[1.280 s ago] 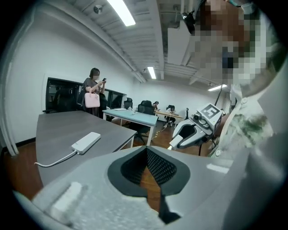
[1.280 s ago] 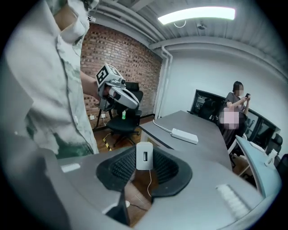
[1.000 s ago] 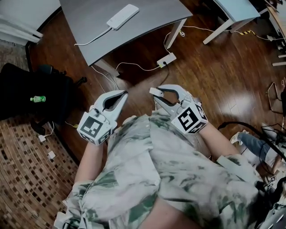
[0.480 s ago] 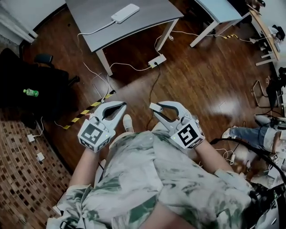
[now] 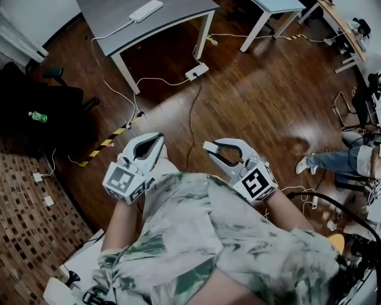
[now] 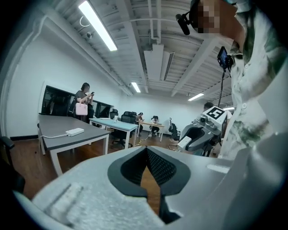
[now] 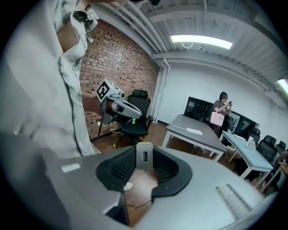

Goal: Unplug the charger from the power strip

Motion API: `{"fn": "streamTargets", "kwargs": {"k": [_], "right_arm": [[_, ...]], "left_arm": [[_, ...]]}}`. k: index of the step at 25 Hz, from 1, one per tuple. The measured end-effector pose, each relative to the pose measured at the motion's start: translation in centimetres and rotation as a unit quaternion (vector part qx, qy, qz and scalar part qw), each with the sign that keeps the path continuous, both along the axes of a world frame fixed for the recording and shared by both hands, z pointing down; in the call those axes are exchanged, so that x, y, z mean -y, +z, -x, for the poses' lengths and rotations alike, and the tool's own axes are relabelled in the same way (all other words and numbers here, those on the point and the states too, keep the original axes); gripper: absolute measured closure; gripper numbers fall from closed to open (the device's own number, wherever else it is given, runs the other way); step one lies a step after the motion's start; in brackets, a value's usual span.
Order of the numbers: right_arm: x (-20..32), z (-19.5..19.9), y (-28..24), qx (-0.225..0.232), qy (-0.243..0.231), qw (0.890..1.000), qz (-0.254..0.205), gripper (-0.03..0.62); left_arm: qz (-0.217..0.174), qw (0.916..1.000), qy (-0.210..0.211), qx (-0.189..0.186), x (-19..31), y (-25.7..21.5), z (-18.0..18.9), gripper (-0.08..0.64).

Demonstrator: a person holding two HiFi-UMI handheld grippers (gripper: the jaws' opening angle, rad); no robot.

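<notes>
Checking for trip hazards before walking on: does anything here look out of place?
Yes: a white power strip lies on the wooden floor near the grey table, its loose cables sprawling across the boards.

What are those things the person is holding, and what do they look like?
Each hand carries a light grey gripper: the left gripper and right gripper have two curved jaws lined with dark ribbed pads. A cube with black-and-white square markers sits behind each. The person wears a pale shirt with green blotches.
</notes>
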State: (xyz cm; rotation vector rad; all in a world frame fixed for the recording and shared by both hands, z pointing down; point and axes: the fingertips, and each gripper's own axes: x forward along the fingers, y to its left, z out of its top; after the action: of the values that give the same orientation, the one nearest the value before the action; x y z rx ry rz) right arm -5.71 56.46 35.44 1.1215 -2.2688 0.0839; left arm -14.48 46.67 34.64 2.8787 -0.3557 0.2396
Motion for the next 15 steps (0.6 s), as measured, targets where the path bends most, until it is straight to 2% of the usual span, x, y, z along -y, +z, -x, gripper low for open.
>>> {"fn": "streamTargets", "kwargs": {"k": [2, 6, 11, 15], "right_arm": [[-2.9, -0.9, 0.3, 0.010, 0.018, 1.000, 0.005, 0.485], [-6.6, -2.4, 0.5, 0.000, 0.019, 1.000, -0.008, 0.485], [-8.8, -3.5, 0.5, 0.019, 0.048, 0.999, -0.011, 0.485], [-9.9, -2.6, -0.2, 0.019, 0.044, 0.999, -0.015, 0.485]], "left_arm": [[-0.001, 0.9999, 0.013, 0.003, -2.8, 0.1, -0.7, 0.557], [-0.007, 0.9997, 0.019, 0.010, -5.5, -0.5, -2.0, 0.557], [-0.017, 0.9990, 0.026, 0.031, -7.3, -0.6, -2.6, 0.557], [-0.015, 0.9987, 0.034, 0.034, -9.0, -1.2, -1.9, 0.557]]}}
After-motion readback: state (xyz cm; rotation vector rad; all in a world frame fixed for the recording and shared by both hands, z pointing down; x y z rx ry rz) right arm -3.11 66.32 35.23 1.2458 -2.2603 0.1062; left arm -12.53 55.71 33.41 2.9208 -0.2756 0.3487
